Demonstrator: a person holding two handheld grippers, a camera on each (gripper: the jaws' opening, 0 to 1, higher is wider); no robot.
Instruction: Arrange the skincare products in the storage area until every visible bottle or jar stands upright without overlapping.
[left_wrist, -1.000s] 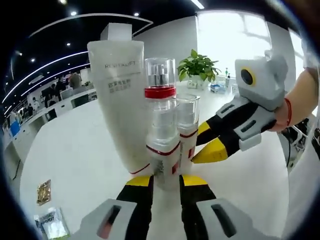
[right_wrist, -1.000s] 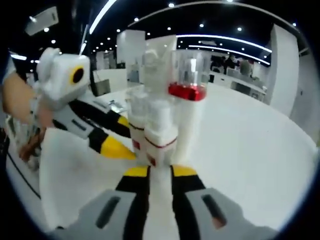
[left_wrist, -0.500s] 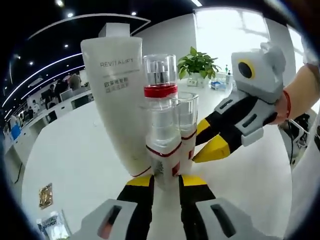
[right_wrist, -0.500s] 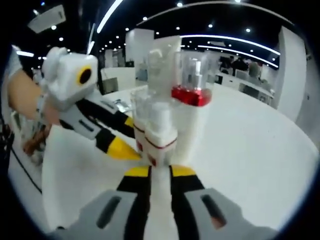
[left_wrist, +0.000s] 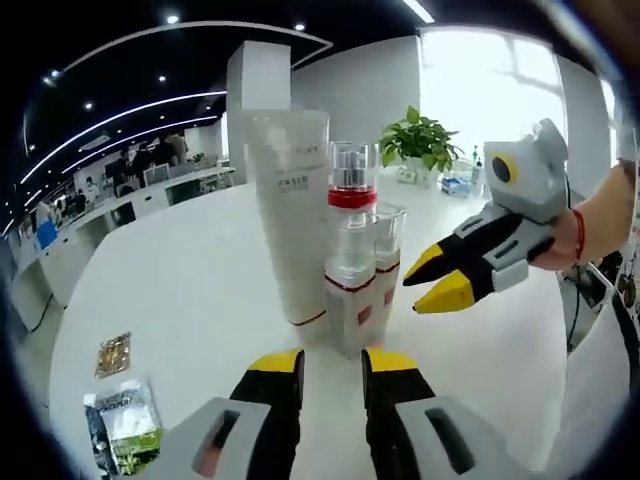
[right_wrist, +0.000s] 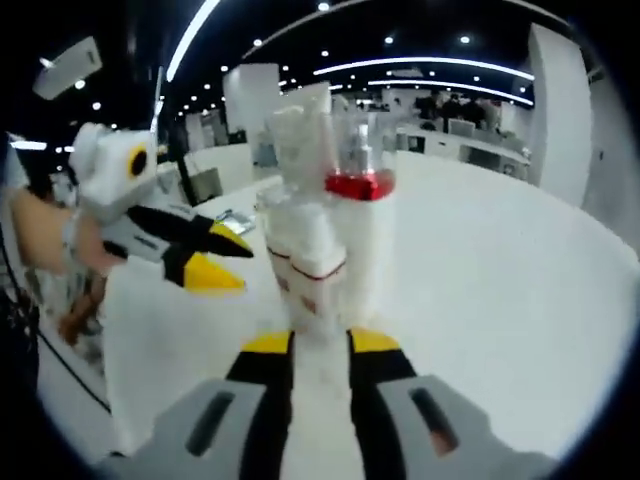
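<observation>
I'm working in a big open-plan office: curved ceiling light strips (left_wrist: 120, 125), rows of desks (left_wrist: 150, 190) with people seated, a potted plant (left_wrist: 420, 140), bright window (left_wrist: 490, 90).

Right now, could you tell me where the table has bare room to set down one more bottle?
The table is bare between the white tube and the sachets at its near-left edge. It is also open beyond the bottle cluster in the right gripper view. Crowded: around the clustered bottles, where the left gripper and right gripper sit close.
</observation>
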